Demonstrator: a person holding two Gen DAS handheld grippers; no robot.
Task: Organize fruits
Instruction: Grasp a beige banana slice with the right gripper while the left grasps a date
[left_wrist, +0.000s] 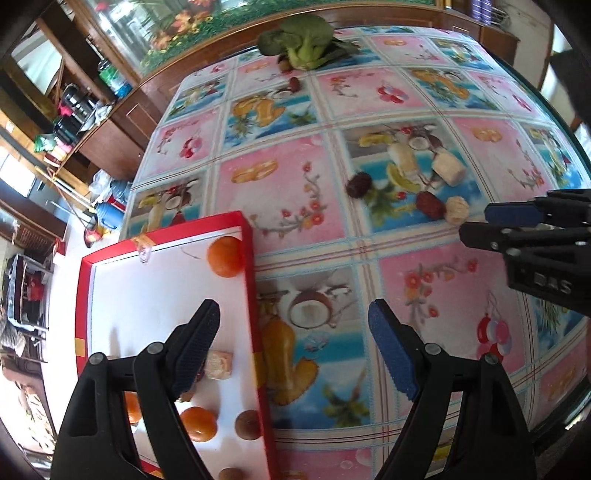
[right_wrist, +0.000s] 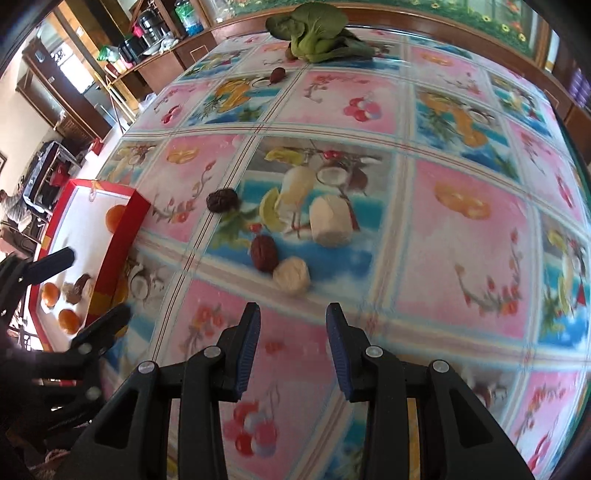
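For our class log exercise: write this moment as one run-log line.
left gripper: open, empty | right gripper: open, empty | red dates: on tablecloth | red box: holds oranges

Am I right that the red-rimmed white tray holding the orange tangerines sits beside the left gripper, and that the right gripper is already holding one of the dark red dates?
Not quite: the right gripper holds nothing; the right wrist view shows bare tablecloth between its fingers, short of the dark red dates. The red-rimmed white tray with orange tangerines does sit beside the left gripper.
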